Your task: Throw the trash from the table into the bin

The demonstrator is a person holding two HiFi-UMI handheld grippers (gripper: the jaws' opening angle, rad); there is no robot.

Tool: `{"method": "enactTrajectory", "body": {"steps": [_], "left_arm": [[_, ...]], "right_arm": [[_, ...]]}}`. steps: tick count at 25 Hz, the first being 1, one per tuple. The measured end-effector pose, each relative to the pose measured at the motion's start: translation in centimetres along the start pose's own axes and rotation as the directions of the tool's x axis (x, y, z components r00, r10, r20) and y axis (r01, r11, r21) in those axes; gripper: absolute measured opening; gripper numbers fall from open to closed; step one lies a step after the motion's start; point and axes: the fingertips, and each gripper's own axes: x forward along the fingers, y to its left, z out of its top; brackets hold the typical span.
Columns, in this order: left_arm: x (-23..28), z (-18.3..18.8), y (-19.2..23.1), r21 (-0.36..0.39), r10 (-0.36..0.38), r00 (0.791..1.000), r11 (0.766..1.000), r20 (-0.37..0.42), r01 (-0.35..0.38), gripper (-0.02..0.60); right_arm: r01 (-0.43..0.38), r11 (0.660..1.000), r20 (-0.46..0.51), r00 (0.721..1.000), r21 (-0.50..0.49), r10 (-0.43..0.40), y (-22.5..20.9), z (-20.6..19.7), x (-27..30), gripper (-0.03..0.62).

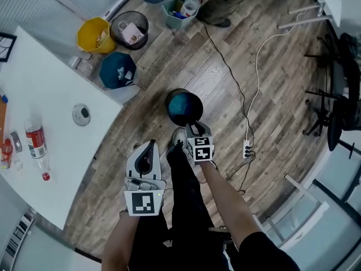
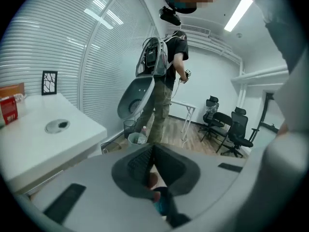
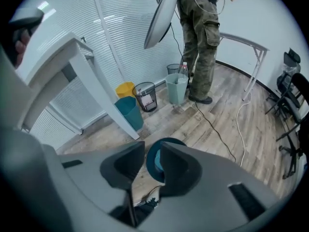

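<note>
A round dark bin (image 1: 183,106) with a teal lining stands on the wood floor just ahead of my feet. My right gripper (image 1: 195,131) hangs over its near rim. In the right gripper view the jaws stand apart with nothing between them, so the right gripper (image 3: 151,154) is open, and the bin (image 3: 155,166) shows through the gap. My left gripper (image 1: 149,147) is held beside it to the left, above the floor. Its jaws meet at the tips and hold nothing, so the left gripper (image 2: 153,154) is shut. A plastic bottle (image 1: 35,141) and a red cap (image 1: 45,176) lie on the white table (image 1: 53,78).
Yellow (image 1: 96,35), black mesh (image 1: 130,30), dark teal (image 1: 117,69) and pale teal (image 1: 181,9) bins stand by the table's far corner. A cable and power strip (image 1: 246,149) lie on the floor to the right. Another person (image 3: 200,23) stands near the far bins; office chairs (image 2: 231,127) beyond.
</note>
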Motion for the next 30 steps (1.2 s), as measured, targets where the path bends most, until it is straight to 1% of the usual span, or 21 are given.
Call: {"method": "enactTrajectory", "body": {"steps": [2,3,5,7,8,10,12,15,18,21,24,26,28,30], "left_arm": [[-1.3,2.0,-0.5,0.009,-0.007,1.000,1.000,0.021,0.007,-0.002],[-2.0,3.1,-0.6,0.011,-0.010,0.999,1.000,0.031,0.009,-0.002],[-3.5,6.0,-0.6,0.016,0.000,0.997,1.000,0.074,-0.001,-0.002],[-5.4,9.0,-0.4,0.021,0.032,0.991,0.999,0.131,-0.035,-0.002],[-6.6,10.1,-0.3,0.026,0.047,0.988,0.998,0.147,-0.051,-0.003],[-9.4,11.3,0.1,0.057,0.059,0.987,0.996,0.149,-0.068,-0.003],[-12.3,12.6,0.5,0.085,0.073,0.985,0.993,0.158,-0.087,-0.002],[-16.6,15.2,1.2,0.096,0.121,0.974,0.985,0.193,-0.142,-0.002],[-20.2,17.4,2.0,0.071,0.178,0.957,0.977,0.229,-0.199,-0.002],[-23.4,18.7,2.3,0.043,0.226,0.940,0.969,0.254,-0.244,-0.003],[-26.2,19.6,2.7,0.041,0.277,0.916,0.953,0.290,-0.301,-0.003],[-28.2,19.7,3.5,0.028,0.334,0.891,0.933,0.307,-0.359,-0.002],[-30.5,19.3,4.5,-0.018,0.413,0.855,0.903,0.314,-0.430,-0.002],[-32.6,19.0,5.3,-0.083,0.503,0.803,0.859,0.321,-0.505,-0.002]], "right_arm": [[0.016,1.000,0.042,0.999,-0.025,-0.015,0.7,2.0,-2.8,0.044],[0.022,0.999,0.073,0.997,-0.038,-0.019,1.2,3.5,-4.1,0.027],[0.025,0.998,0.152,0.988,-0.059,-0.016,2.4,7.0,-7.1,0.020],[0.023,0.997,0.235,0.972,-0.069,-0.007,3.8,10.6,-10.7,0.006],[0.020,0.997,0.271,0.962,-0.068,-0.001,4.7,12.0,-12.7,0.006],[0.010,0.998,0.333,0.943,-0.065,0.013,6.6,14.1,-16.6,0.006],[-0.007,0.997,0.393,0.919,-0.071,0.034,8.9,16.1,-20.3,0.006],[-0.035,0.995,0.482,0.873,-0.090,0.074,12.3,19.1,-25.8,0.006],[-0.078,0.988,0.550,0.824,-0.130,0.137,16.1,21.8,-30.4,0.005],[-0.120,0.971,0.579,0.785,-0.207,0.221,19.7,23.2,-33.8,0.005],[-0.155,0.935,0.578,0.750,-0.318,0.321,23.0,24.1,-36.2,0.005],[-0.188,0.893,0.566,0.716,-0.408,0.409,25.5,24.7,-37.6,0.005],[-0.230,0.840,0.546,0.671,-0.491,0.503,28.0,25.1,-39.1,0.005],[-0.269,0.781,0.523,0.615,-0.563,0.590,30.4,25.5,-40.8,0.005]]}}
